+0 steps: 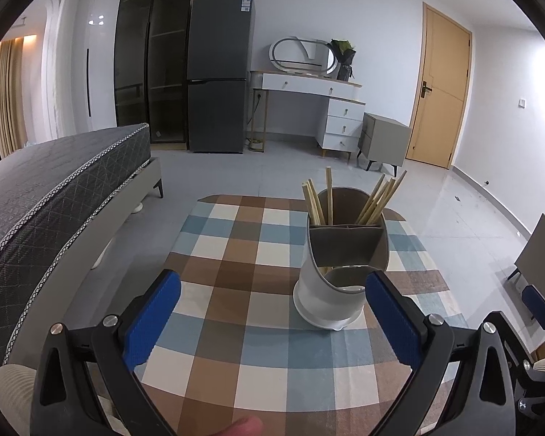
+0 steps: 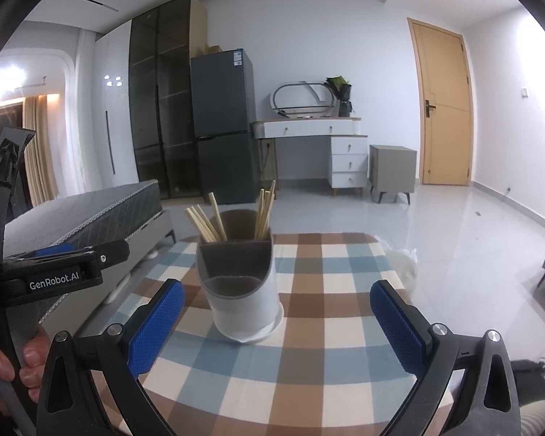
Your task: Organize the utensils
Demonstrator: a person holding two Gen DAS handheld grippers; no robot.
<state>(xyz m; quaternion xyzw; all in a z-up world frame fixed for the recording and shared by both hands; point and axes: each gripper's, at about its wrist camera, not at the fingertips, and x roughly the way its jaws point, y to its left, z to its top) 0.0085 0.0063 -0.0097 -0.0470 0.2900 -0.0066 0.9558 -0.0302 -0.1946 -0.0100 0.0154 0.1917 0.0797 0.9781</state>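
Both my grippers, left (image 1: 272, 309) and right (image 2: 276, 312), spread wide, empty. Holder (image 2: 241, 283) upright mid-table (image 2: 327, 363) between them, chopsticks (image 2: 209, 223) standing in its rear compartments.

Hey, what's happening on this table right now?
A person holds a gripper in each hand over a checkered tablecloth. Both the left gripper and right gripper are open and empty, facing a white-and-grey utensil holder. All the visible chopsticks stand in its rear compartments; the front ones look empty.
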